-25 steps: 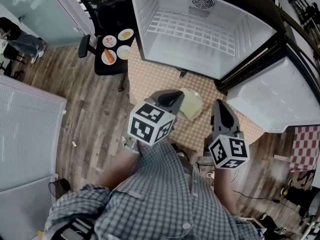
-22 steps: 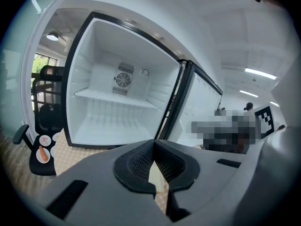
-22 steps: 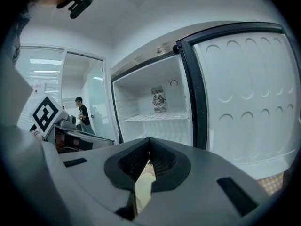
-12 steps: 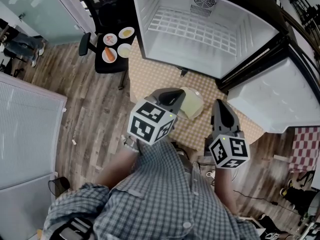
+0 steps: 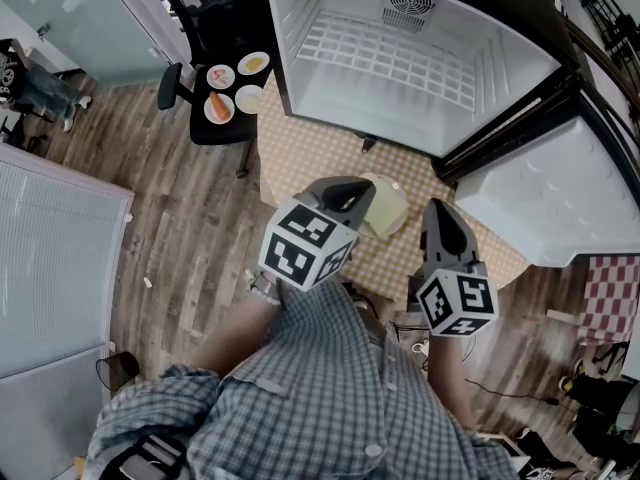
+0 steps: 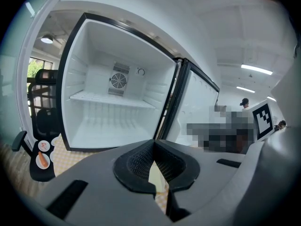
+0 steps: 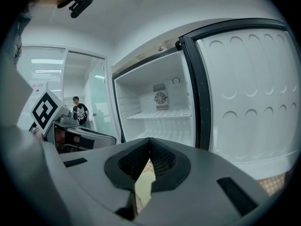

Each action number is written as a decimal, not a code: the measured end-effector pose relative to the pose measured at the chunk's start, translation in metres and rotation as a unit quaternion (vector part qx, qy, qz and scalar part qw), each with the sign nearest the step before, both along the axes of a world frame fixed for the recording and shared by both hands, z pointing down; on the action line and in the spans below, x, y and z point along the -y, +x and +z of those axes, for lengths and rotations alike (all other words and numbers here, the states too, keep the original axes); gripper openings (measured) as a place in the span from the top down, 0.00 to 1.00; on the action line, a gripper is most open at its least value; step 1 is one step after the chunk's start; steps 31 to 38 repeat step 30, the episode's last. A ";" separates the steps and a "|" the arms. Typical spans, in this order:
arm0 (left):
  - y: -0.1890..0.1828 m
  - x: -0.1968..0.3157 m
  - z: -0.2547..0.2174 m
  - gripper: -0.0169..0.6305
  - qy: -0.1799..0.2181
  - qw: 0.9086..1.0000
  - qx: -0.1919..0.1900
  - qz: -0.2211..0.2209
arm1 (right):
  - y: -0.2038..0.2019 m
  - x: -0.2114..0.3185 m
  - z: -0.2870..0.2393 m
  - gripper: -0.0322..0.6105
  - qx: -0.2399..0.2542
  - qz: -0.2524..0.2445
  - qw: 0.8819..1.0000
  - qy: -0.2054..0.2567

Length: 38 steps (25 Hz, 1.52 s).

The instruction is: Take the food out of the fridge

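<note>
The fridge (image 5: 300, 88) stands wide open and its white inside holds nothing but a wire shelf (image 5: 390, 60); it also fills the left gripper view, fridge (image 6: 75, 126), and the right gripper view, fridge (image 7: 120, 121). Several small plates of food (image 5: 217, 109) sit on a black chair (image 5: 200, 133) left of the fridge; the plates (image 6: 43, 160) show low on the left in the left gripper view too. My left gripper (image 5: 350, 193) and right gripper (image 5: 440, 216) hover side by side in front of my body, both shut and empty, pointing toward the fridge.
The fridge door (image 5: 550, 198) swings out to the right. A checked mat (image 5: 300, 153) lies under the fridge, with a pale flat object (image 5: 388, 208) on it between the grippers. A white cabinet (image 5: 50, 268) stands at the left, and a person (image 7: 79, 112) stands far off by a glass wall.
</note>
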<state>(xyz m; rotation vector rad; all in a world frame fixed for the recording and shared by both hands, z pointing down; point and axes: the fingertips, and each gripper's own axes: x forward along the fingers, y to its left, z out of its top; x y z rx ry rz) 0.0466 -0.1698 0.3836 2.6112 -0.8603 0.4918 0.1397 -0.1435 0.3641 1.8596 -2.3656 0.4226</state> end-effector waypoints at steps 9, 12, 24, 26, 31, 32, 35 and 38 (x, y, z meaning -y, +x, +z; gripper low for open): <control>0.001 0.000 0.001 0.96 -0.002 1.000 -0.001 0.000 | 0.002 0.000 0.002 0.94 0.001 0.002 1.000 -0.003; 0.001 -0.001 0.001 0.96 -0.003 1.000 -0.001 0.000 | 0.002 0.000 0.002 0.94 0.001 0.000 1.000 -0.004; 0.003 -0.002 0.001 0.96 -0.004 1.000 -0.002 0.002 | 0.004 -0.002 0.005 0.94 0.005 0.005 1.000 -0.010; 0.003 -0.001 -0.001 0.96 -0.002 1.000 -0.004 0.001 | 0.005 -0.003 0.005 0.94 0.005 0.006 1.000 -0.011; 0.003 -0.001 -0.001 0.96 -0.001 1.000 -0.006 0.001 | 0.006 -0.003 0.006 0.94 0.007 0.007 1.000 -0.012; 0.003 -0.001 -0.001 0.96 -0.001 1.000 -0.006 0.001 | 0.006 -0.003 0.006 0.94 0.007 0.007 1.000 -0.012; 0.003 -0.001 -0.001 0.96 -0.001 1.000 -0.006 0.001 | 0.006 -0.003 0.006 0.94 0.007 0.007 1.000 -0.012; 0.003 -0.001 -0.001 0.96 -0.001 1.000 -0.006 0.001 | 0.006 -0.003 0.006 0.94 0.007 0.007 1.000 -0.012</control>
